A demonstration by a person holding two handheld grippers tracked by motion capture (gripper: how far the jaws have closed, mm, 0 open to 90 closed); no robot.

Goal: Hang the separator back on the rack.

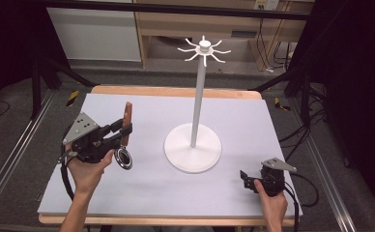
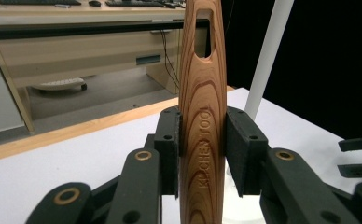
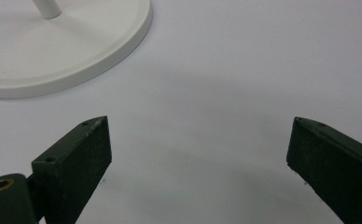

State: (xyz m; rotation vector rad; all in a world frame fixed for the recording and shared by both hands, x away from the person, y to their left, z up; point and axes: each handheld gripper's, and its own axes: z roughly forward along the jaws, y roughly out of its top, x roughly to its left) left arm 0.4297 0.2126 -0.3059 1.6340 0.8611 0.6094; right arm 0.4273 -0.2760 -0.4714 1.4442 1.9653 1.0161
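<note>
A kitchen tool with a wooden handle (image 1: 127, 114) and a round metal head (image 1: 123, 158) is held upright above the left side of the white table top (image 1: 142, 193). My left gripper (image 1: 124, 129) is shut on the handle. In the left gripper view both pads (image 2: 242, 149) press the handle (image 2: 202, 116), which is stamped "KITCHEN TOOL" and has a slot near its top. A white stand (image 1: 193, 147) with a tall pole and a crown of hooks (image 1: 204, 48) rises at the table's middle. My right gripper (image 1: 243, 180) rests low at the front right, open (image 3: 198, 158), with nothing between its fingers.
The stand's round base (image 3: 53, 51) lies just ahead and left of the right gripper. Its pole (image 2: 268, 51) stands behind the handle in the left gripper view. Wooden desks and cables lie beyond the table's far edge (image 1: 176, 91). Dark tripod legs flank the table.
</note>
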